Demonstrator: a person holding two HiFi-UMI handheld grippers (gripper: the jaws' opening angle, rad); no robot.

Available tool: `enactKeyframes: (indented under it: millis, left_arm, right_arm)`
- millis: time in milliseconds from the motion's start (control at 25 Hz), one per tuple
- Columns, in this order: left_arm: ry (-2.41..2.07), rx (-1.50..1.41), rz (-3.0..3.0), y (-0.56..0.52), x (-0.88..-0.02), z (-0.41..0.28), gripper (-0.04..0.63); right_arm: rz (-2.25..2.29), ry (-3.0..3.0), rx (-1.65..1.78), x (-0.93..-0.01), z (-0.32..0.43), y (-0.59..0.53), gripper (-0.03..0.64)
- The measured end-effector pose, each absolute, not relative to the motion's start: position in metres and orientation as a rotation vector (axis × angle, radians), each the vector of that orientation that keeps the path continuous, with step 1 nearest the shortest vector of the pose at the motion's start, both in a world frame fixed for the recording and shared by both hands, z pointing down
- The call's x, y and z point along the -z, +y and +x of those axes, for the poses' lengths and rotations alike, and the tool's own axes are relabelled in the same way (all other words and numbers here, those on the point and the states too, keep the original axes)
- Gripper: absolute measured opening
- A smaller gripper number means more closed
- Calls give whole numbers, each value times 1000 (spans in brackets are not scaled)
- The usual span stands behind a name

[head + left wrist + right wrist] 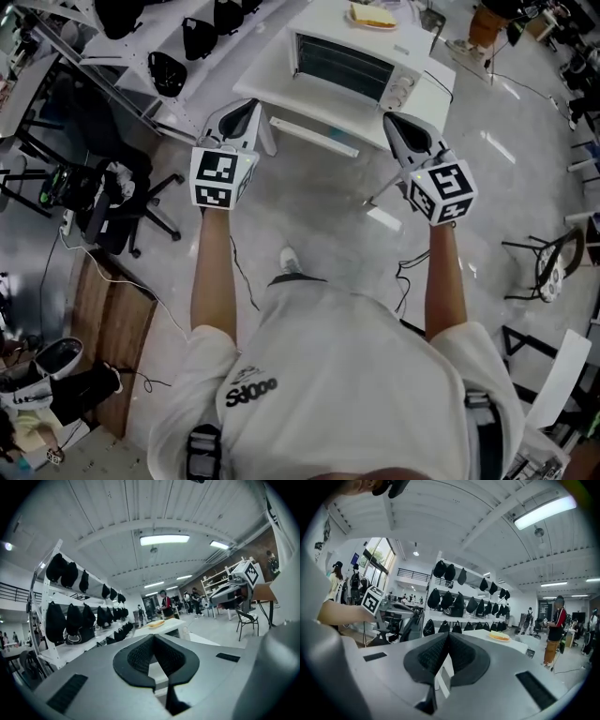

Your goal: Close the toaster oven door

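- The toaster oven (pixel 352 64) sits on a white counter (pixel 270 67) straight ahead of the person, with its door (pixel 314 134) swung down and open toward them. The dark inside with its wire rack is on show.
- The left gripper (pixel 246 108) is held out by the door's left end. Its jaws are pressed together, with nothing between the pads.
- The right gripper (pixel 396 122) is held out on the door's right side. Its jaws are likewise closed tight and empty.
- From above, neither gripper can be seen touching the door.
- A plate (pixel 372 18) with a yellowish piece of food lies on top of the oven.
- White shelves (pixel 141 47) carrying black bags stand off to the left.
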State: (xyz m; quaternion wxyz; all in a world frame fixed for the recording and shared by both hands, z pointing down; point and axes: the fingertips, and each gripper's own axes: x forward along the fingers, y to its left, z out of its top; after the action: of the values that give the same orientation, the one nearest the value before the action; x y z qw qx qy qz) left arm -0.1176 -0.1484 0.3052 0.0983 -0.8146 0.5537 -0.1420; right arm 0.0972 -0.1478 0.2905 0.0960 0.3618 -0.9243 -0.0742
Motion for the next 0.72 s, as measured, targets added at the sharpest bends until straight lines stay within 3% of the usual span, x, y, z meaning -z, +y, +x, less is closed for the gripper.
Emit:
enactKeyframes:
  millis: [720]
  left_arm:
    - [1674,462,-2692,-277,-416,-203,18]
  right_arm:
    - [1126,-2675,117,-354,-5,-265,8]
